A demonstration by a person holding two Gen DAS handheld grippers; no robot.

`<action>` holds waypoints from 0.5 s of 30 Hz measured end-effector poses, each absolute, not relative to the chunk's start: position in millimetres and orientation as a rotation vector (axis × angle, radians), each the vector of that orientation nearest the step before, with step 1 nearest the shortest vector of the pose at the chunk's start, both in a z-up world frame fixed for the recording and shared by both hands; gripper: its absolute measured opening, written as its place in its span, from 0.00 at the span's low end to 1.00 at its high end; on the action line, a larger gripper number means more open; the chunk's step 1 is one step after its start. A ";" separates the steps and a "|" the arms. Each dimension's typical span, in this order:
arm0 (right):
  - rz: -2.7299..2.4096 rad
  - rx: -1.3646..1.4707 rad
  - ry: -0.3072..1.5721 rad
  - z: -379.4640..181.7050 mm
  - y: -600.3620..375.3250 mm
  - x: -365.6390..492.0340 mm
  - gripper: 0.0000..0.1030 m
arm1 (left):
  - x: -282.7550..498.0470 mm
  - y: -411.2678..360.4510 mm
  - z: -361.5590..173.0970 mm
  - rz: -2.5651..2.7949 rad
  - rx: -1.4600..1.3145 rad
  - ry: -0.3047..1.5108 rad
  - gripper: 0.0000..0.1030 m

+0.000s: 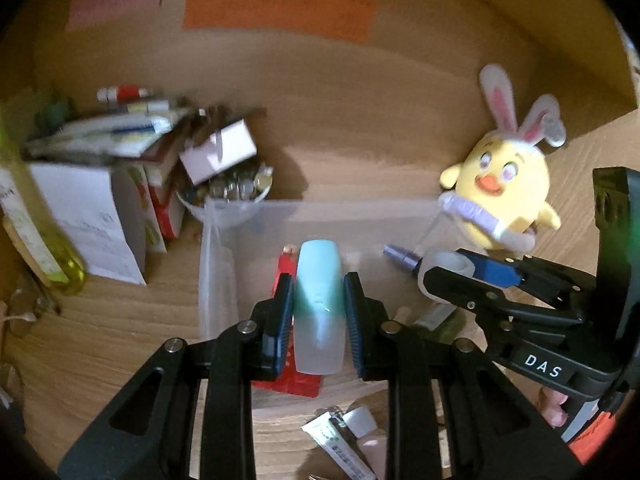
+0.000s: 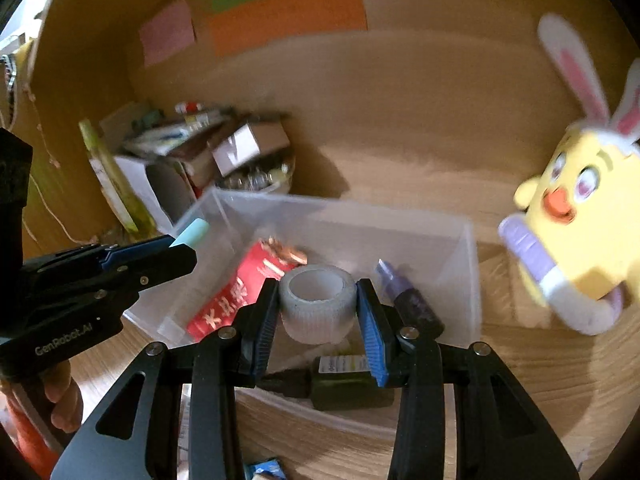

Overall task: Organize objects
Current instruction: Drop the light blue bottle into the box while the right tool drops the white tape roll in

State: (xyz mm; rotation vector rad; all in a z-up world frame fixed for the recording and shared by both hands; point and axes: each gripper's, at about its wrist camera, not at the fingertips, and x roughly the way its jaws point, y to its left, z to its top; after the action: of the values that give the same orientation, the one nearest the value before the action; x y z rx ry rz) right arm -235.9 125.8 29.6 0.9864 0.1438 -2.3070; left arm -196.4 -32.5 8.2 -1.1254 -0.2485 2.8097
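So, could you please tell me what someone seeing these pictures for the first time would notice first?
Probably the yellow chick plush with rabbit ears, standing on the wooden desk just right of the clear plastic bin. Next, the two loads held over that bin: the left gripper pinches a pale blue-to-white tube, and the right gripper grips a white tape roll. A red packet lies inside the bin.

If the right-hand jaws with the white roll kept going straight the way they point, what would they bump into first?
Probably the clear plastic bin. The right gripper, shut on the white tape roll, aims down into it, near the red packet and purple tube. Depth is unclear.
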 end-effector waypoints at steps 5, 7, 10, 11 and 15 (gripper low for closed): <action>-2.283 1.069 0.175 10.8 118.6 -247.5 0.35 | -207.5 -34.2 -11.2 2.764 -1.191 -0.268 0.24; -2.280 1.083 0.186 7.2 116.9 -248.6 0.35 | -209.8 -33.4 -14.8 2.753 -1.204 -0.270 0.24; -2.284 1.095 0.210 2.6 112.2 -249.3 0.35 | -210.6 -31.7 -17.4 2.741 -1.213 -0.260 0.24; -2.287 1.097 0.221 1.5 110.6 -249.4 0.35 | -209.9 -30.7 -17.1 2.741 -1.212 -0.253 0.24; -2.312 1.112 0.259 -0.4 106.4 -246.3 0.35 | -203.8 -26.6 -11.3 2.750 -1.190 -0.221 0.24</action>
State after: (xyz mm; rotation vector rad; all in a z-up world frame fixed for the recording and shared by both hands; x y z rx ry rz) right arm -246.3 106.4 -0.4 1.1115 0.2588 -2.3118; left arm -203.8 -26.6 -11.3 -1.1897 -0.2214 2.7495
